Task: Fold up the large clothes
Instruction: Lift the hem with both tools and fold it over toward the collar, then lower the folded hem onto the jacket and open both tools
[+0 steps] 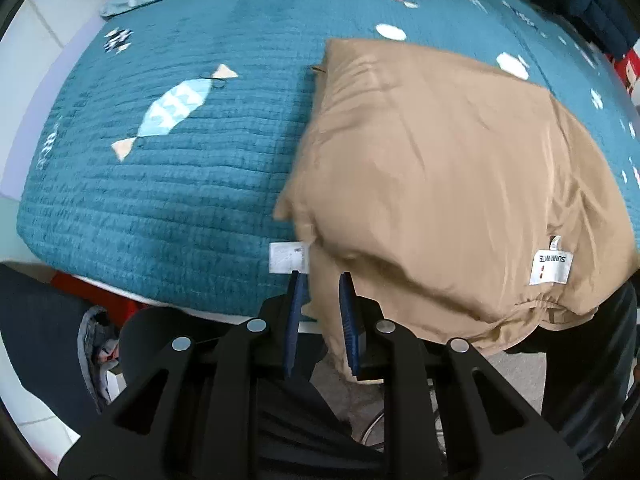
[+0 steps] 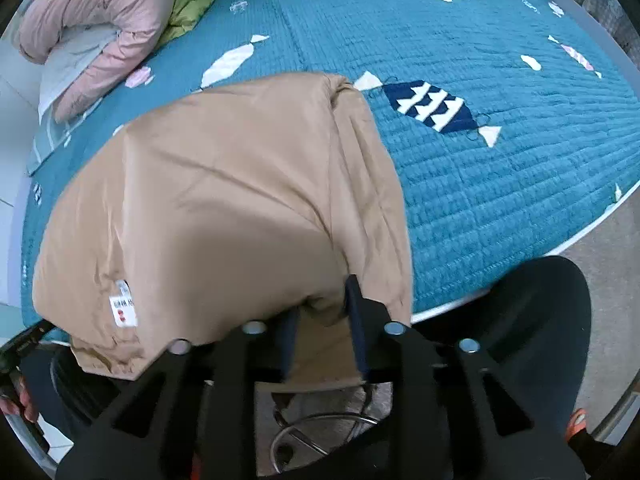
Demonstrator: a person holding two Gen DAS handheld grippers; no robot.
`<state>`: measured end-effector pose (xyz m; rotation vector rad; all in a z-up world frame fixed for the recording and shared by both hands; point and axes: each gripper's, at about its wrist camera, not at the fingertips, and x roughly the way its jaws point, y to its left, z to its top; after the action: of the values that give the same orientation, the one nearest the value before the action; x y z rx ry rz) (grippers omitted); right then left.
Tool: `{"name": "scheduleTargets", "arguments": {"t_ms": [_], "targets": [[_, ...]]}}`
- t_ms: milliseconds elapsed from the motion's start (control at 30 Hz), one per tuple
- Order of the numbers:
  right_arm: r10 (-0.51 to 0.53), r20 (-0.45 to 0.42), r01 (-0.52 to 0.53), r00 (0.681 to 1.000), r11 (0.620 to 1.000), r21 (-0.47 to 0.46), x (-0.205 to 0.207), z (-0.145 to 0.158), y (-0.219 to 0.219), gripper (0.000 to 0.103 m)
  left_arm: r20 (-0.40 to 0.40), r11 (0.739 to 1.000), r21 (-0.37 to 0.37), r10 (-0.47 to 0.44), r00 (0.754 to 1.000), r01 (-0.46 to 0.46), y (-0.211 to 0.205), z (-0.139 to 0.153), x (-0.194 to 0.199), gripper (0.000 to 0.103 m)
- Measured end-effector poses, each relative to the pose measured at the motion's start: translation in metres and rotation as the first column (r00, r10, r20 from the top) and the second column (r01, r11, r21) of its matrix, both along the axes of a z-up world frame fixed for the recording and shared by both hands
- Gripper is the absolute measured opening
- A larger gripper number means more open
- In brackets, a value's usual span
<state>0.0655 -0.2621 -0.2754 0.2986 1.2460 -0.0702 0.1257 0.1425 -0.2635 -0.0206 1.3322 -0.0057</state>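
A tan padded jacket (image 1: 432, 184) lies folded on the teal quilted bed, its near edge hanging over the bedside. Its white label (image 1: 550, 266) shows at the near right. My left gripper (image 1: 322, 280) is shut on the jacket's near left edge, with tan cloth between the blue pads. In the right wrist view the jacket (image 2: 224, 200) fills the left half. My right gripper (image 2: 320, 304) is shut on the jacket's near right corner, its left finger partly hidden under the cloth.
The teal quilt (image 1: 168, 184) with fish patches covers the bed. A pink and green duvet (image 2: 100, 12) is bundled at the far left corner. Dark clothes (image 1: 592, 4) hang at the far right. The person's dark-clad legs (image 2: 536, 320) stand against the bedside.
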Motion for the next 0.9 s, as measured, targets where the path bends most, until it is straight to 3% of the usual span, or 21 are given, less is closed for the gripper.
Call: {"name": "scheduleTargets", "arguments": {"t_ms": [67,100,133,200,267,333,467,567,700,767,800,833,867,900], "targets": [[-0.001,-0.015,0.001,1.000,1.000,0.021,-0.005,0.000,-0.002,0.056,-0.007,1.000,-0.005,0.020,1.000,-0.020,0.005,0.002,-0.007,0.022],[0.000,-0.020,0.001,1.000,0.999,0.032,-0.009,0.000,-0.002,0.065,-0.013,0.999,-0.016,0.029,0.999,-0.029,0.007,0.003,-0.010,0.038],[0.001,-0.023,0.000,1.000,0.999,0.042,-0.012,0.001,-0.003,0.069,-0.019,0.999,-0.034,0.035,0.999,-0.036,0.010,0.006,-0.014,0.063],[-0.005,-0.022,0.006,1.000,0.999,0.049,-0.017,0.006,-0.004,0.078,0.002,0.998,-0.048,0.028,1.000,-0.028,0.009,0.014,-0.022,0.067],[-0.010,-0.017,0.011,1.000,0.998,0.060,-0.023,0.012,-0.008,0.080,0.008,0.999,-0.039,0.002,1.000,-0.001,0.008,0.023,-0.031,0.067],[-0.036,-0.013,0.037,0.999,0.995,0.097,-0.028,0.020,-0.015,0.082,0.007,0.997,-0.077,0.010,1.000,-0.010,0.010,0.031,-0.035,0.074],[-0.082,0.042,0.073,0.996,0.982,0.172,-0.025,0.042,-0.030,0.082,0.017,0.983,-0.179,0.043,0.999,-0.039,0.018,0.048,-0.029,0.074],[-0.111,0.047,0.100,0.993,0.976,0.191,-0.005,0.046,-0.037,0.085,0.031,0.979,-0.190,0.080,0.996,-0.073,0.023,0.053,-0.009,0.074],[-0.084,-0.048,0.092,0.995,0.974,0.205,0.026,0.020,-0.029,0.085,-0.026,0.957,-0.237,0.165,0.986,-0.167,0.034,0.033,0.030,0.073],[-0.066,-0.092,0.085,0.994,0.970,0.227,0.036,0.003,-0.021,0.085,-0.069,0.940,-0.276,0.188,0.980,-0.200,0.037,0.018,0.042,0.068],[-0.067,-0.103,0.090,0.992,0.967,0.237,0.038,-0.004,-0.016,0.085,-0.094,0.931,-0.306,0.181,0.979,-0.201,0.037,0.011,0.045,0.058],[-0.068,-0.085,0.087,0.994,0.966,0.244,0.038,-0.006,-0.012,0.079,-0.148,0.915,-0.346,0.166,0.975,-0.208,0.034,-0.002,0.050,0.044],[-0.062,-0.066,0.075,0.996,0.971,0.226,0.039,-0.005,-0.008,0.070,-0.174,0.910,-0.354,0.161,0.971,-0.215,0.032,-0.009,0.051,0.040],[-0.054,-0.061,0.064,0.997,0.980,0.186,0.039,-0.004,-0.005,0.051,-0.192,0.912,-0.349,0.156,0.969,-0.216,0.030,-0.015,0.052,0.031]]}}
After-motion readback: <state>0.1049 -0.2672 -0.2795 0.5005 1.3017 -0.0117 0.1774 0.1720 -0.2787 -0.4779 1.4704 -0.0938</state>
